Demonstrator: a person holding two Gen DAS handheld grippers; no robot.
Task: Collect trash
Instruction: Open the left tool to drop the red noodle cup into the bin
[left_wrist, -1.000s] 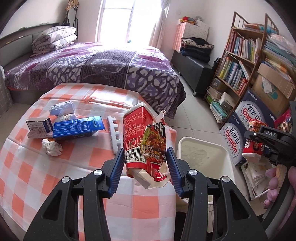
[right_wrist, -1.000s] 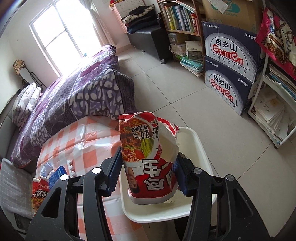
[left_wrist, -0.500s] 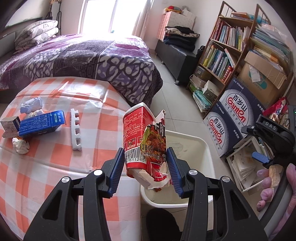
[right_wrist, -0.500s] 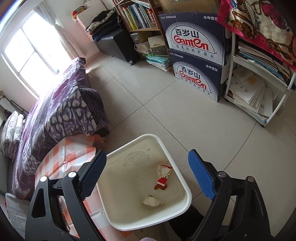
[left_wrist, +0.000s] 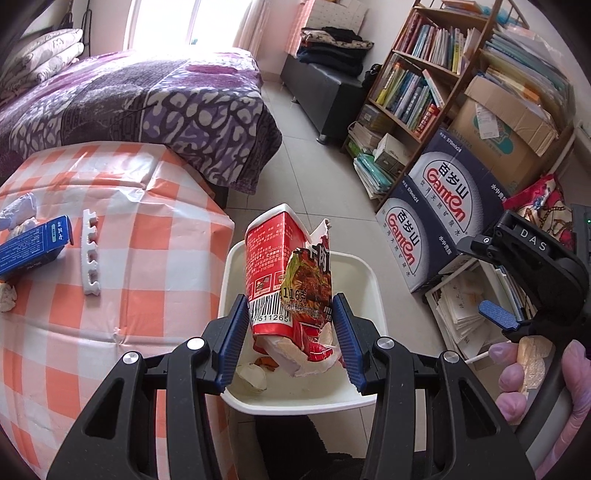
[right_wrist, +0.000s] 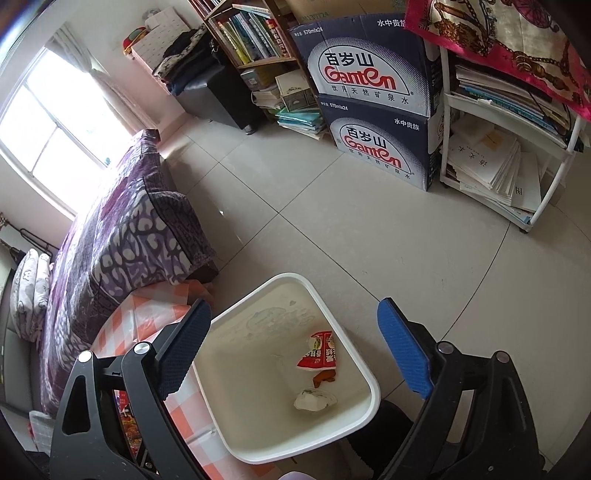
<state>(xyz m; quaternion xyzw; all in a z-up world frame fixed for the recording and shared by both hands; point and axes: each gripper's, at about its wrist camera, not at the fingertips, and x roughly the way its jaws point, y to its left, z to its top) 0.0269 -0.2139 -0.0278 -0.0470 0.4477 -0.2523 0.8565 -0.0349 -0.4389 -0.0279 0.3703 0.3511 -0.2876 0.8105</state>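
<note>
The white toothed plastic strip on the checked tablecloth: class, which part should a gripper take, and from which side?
Grip the white toothed strip at mid-length, coming from above, one finger on its straight edge and one on its toothed edge. It lies flat on the tablecloth, long and narrow, so only its width fits between the jaws.

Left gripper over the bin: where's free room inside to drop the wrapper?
Far half of the white plastic bin is bare. Its near corner is crowded: red snack wrapper, brown scrap, crumpled white tissue.

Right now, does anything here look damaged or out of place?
Yes. The red noodle packet in the left gripper is torn open and crumpled, its ragged lower end hanging above the white bin. Nothing looks spilled.
</note>
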